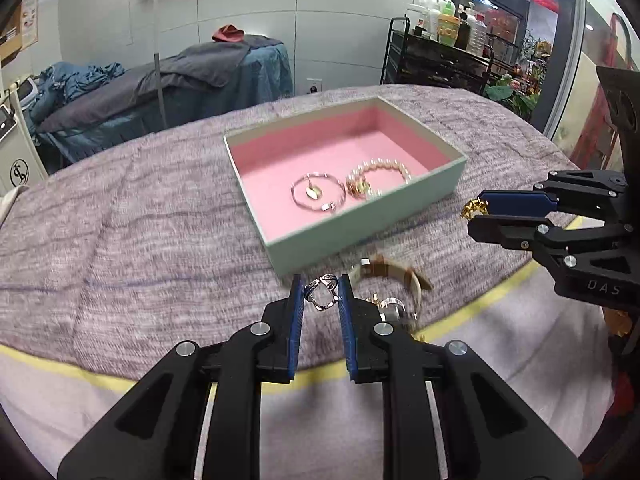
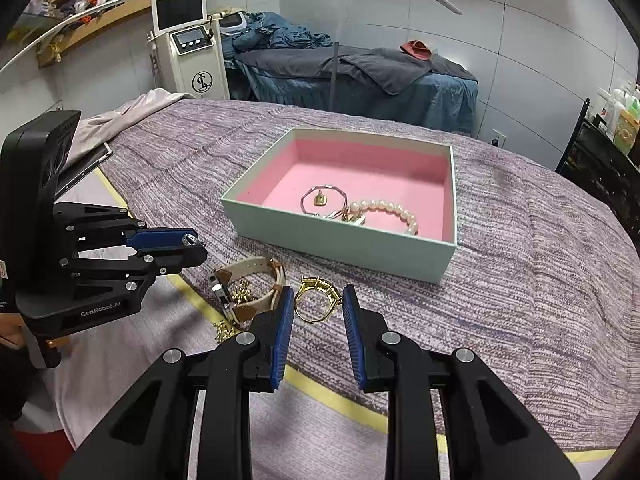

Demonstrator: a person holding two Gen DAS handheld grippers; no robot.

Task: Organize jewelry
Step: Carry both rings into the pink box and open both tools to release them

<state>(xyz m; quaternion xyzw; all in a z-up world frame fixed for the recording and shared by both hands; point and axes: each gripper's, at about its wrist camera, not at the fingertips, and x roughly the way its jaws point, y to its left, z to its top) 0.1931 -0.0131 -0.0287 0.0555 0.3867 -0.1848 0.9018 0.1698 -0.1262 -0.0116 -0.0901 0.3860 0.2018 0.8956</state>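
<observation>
A mint box with pink lining (image 1: 360, 228) (image 2: 340, 240) sits on the purple bedspread and holds a silver bangle (image 1: 318, 196) (image 2: 322, 198) and a pearl bracelet (image 1: 380, 174) (image 2: 394, 210). My left gripper (image 1: 321, 294) (image 2: 198, 246) is shut on a silver ring (image 1: 321, 296), held just in front of the box. My right gripper (image 2: 317, 300) (image 1: 474, 216) is shut on a gold ring (image 2: 316, 298) (image 1: 472, 208), held right of the box's near corner. A beige-strap watch (image 1: 394, 274) (image 2: 248, 286) and small gold pieces (image 2: 226, 330) lie on the bedspread between the grippers.
A yellow tape line (image 2: 332, 398) marks the bed's near edge. A tablet (image 2: 86, 168) lies at the far left of the bed. Behind stand another treatment bed (image 2: 360, 76), a white machine (image 2: 192, 52) and a black cart with bottles (image 1: 440, 44).
</observation>
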